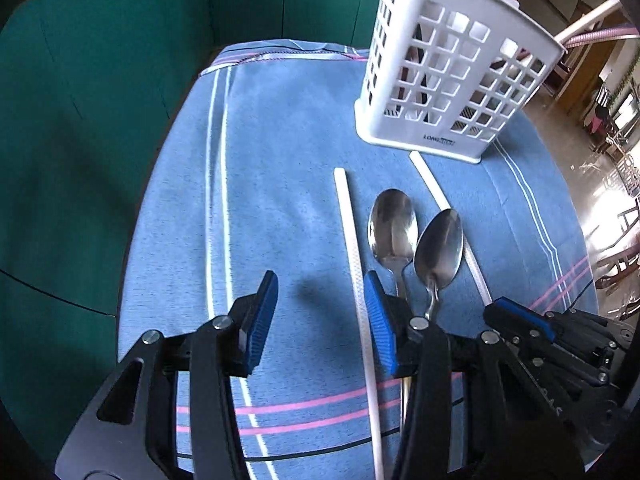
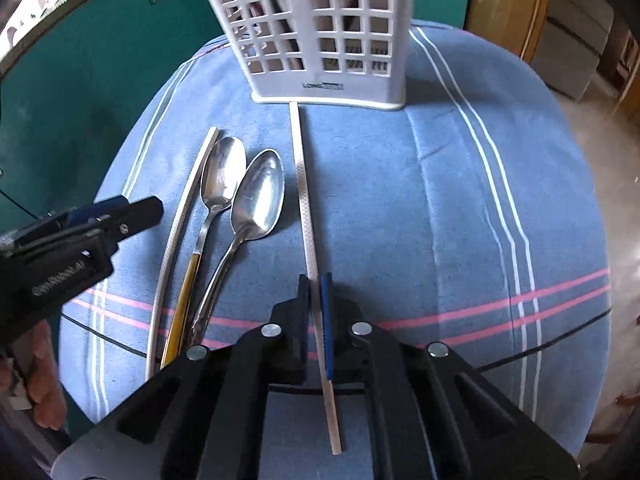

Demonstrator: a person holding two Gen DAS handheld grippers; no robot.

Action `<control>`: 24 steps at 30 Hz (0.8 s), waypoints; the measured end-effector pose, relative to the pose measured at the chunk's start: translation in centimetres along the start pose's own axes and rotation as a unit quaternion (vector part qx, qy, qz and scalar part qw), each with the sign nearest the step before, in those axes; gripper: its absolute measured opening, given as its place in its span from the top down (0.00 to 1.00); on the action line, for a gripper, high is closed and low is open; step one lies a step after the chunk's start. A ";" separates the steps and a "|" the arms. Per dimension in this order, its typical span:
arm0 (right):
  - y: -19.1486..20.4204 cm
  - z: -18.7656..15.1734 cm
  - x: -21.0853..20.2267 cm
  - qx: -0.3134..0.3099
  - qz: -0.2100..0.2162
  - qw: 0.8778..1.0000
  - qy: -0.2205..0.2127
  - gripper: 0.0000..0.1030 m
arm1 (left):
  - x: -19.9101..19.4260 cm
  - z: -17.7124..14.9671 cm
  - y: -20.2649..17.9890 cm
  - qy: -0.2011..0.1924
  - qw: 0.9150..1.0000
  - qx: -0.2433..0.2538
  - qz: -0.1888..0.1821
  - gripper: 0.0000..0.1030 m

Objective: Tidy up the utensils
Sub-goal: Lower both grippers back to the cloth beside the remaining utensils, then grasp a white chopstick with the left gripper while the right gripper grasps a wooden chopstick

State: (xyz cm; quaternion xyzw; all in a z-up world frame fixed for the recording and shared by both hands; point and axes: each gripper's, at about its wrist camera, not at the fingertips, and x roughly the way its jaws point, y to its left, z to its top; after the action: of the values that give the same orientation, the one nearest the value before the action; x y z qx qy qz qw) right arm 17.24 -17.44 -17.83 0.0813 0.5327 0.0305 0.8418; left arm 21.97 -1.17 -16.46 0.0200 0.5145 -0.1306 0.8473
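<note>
Two steel spoons [image 2: 256, 200] [image 2: 222, 176] lie side by side on a blue cloth, between two white chopsticks. My right gripper [image 2: 318, 280] is shut on the right chopstick [image 2: 305, 184], whose far tip reaches the white utensil basket [image 2: 320, 36]. My left gripper [image 1: 320, 300] is open and empty above the cloth; the left chopstick [image 1: 354, 256] lies just inside its right finger. In the left wrist view the spoons [image 1: 394, 224] [image 1: 440, 248], the basket [image 1: 452, 80] and my right gripper [image 1: 520, 320] also show.
The blue striped cloth [image 2: 460, 208] covers a small round table. Green cabinet doors [image 1: 80, 120] stand behind and to the left. A shiny floor and furniture [image 1: 608, 128] lie beyond the right edge.
</note>
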 end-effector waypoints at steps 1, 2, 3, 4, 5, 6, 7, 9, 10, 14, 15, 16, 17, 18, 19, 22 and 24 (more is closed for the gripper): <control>-0.2 -0.1 0.0 0.000 0.002 1.000 -0.002 0.94 | 0.2 -0.1 -0.1 0.003 1.000 0.003 0.002 0.57; -0.3 -0.1 0.0 -0.002 0.002 1.000 -0.002 0.93 | 0.5 0.1 -0.4 0.007 1.000 0.005 0.003 0.58; -0.3 -0.2 0.0 -0.003 0.002 1.000 -0.001 0.93 | 0.8 0.0 -0.7 0.014 1.000 0.011 0.006 0.61; -0.3 -0.2 0.0 -0.003 0.002 1.000 0.000 0.93 | 1.0 0.1 -0.9 0.019 1.000 0.015 0.007 0.63; -0.3 -0.3 0.0 -0.001 0.003 1.000 0.001 0.94 | 1.3 0.0 -1.1 0.022 1.000 0.019 0.006 0.65; -0.2 -0.5 -0.1 0.001 0.005 1.000 0.002 0.94 | 1.3 0.0 -1.3 0.021 1.000 0.022 0.006 0.65; -0.2 -0.6 -0.2 0.003 0.007 1.000 0.002 0.94 | 1.3 -0.1 -1.4 0.021 0.999 0.025 0.009 0.65; -0.2 -0.7 -0.2 0.006 0.010 1.000 0.003 0.93 | 1.4 -0.1 -1.5 0.022 0.999 0.026 0.009 0.65; -0.4 -0.9 -0.4 0.007 0.010 1.000 0.002 0.93 | 1.3 -0.1 -1.6 0.022 0.999 0.027 0.009 0.65; -0.3 -0.9 -0.4 0.007 0.007 1.000 0.004 0.94 | 1.2 -0.2 -1.5 0.022 0.999 0.027 0.008 0.65; -0.5 -1.0 -0.5 0.011 0.008 1.000 0.007 0.94 | 1.3 -0.1 -1.4 0.023 0.999 0.028 0.008 0.67; -0.5 -0.9 -0.4 0.015 0.007 1.000 0.009 0.94 | 1.2 -0.2 -1.3 0.023 0.999 0.028 0.008 0.69; -0.6 -0.9 -0.3 0.019 0.005 1.000 0.010 0.94 | 1.3 -0.1 -1.4 0.023 0.999 0.027 0.006 0.72; -1.0 -1.2 -0.5 0.029 0.001 1.000 0.010 0.94 | 1.4 -0.1 -1.4 0.024 0.999 0.026 0.002 0.74; -1.6 -1.5 -0.9 0.037 -0.001 0.999 0.012 0.94 | 1.4 -0.1 -1.4 0.025 0.999 0.025 0.001 0.74; -2.8 -3.0 -2.0 0.057 -0.007 0.998 0.022 0.94 | 1.2 -0.5 -1.5 0.031 0.999 0.030 -0.001 0.74; -3.0 -4.0 -2.5 0.055 -0.005 0.998 0.031 0.94 | 1.0 -0.7 -1.8 0.036 0.999 0.037 -0.006 0.74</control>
State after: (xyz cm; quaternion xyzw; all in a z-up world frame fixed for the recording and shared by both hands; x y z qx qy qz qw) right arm 12.40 -20.36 -17.79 0.1244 0.5601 -0.0004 0.8190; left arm 21.40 -3.02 -17.52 0.0532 0.5391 -0.1541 0.8263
